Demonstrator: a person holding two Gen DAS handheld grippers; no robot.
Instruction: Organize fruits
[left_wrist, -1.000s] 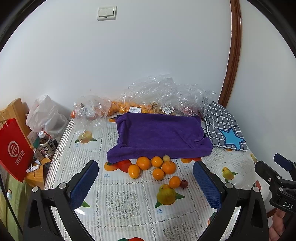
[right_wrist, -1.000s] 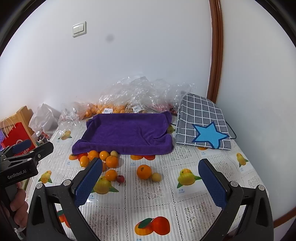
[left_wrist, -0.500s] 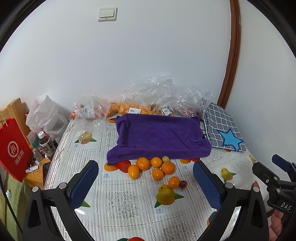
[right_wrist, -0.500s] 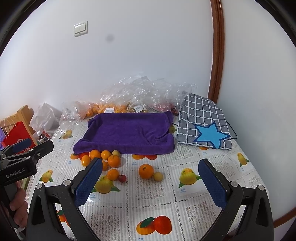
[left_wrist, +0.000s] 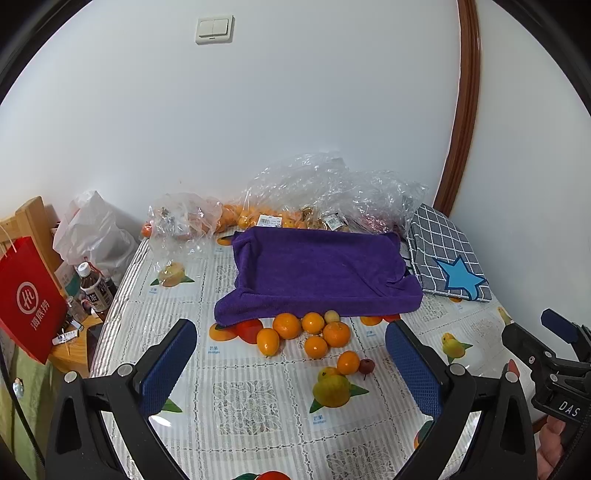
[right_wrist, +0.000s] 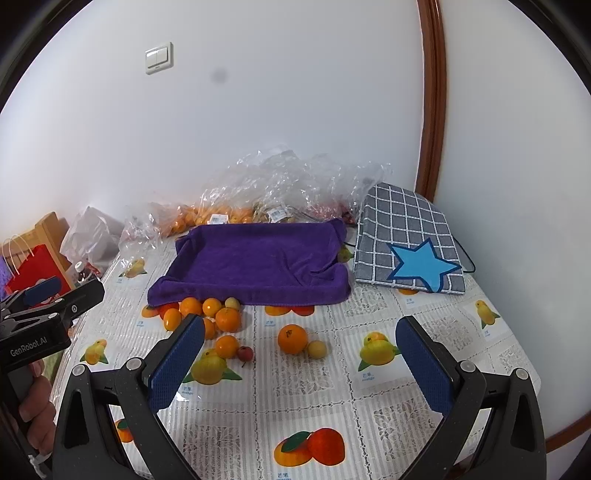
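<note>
The surface (right_wrist: 436, 354) wears a pale cloth printed with fruit pictures and fills the lower half of both views. At its back lies a purple towel (right_wrist: 258, 266), draped over something tray-shaped, so its edges rise and its middle dips. To its right a grey checked bag (right_wrist: 402, 229) with a blue star leans up toward the wall. Behind the towel sit crumpled clear bags (left_wrist: 325, 188), some holding orange fruit.

The left claw (left_wrist: 291, 363) hangs above the near surface, its blue pads spread wide with nothing between them. The right claw (right_wrist: 301, 363) is likewise gaping and holds nothing.

The loose fruit lies on the surface just in front of the towel's near edge. A cluster of oranges (left_wrist: 314, 332) sits at the towel's left front corner, some touching one another, with a small pale fruit (left_wrist: 331, 316) against the towel's edge. A little nearer, one orange (left_wrist: 348, 362) touches a small red fruit (left_wrist: 366, 366). Apart to the right, a lone orange (right_wrist: 292, 339) rests against a pale yellow fruit (right_wrist: 317, 349).
</note>
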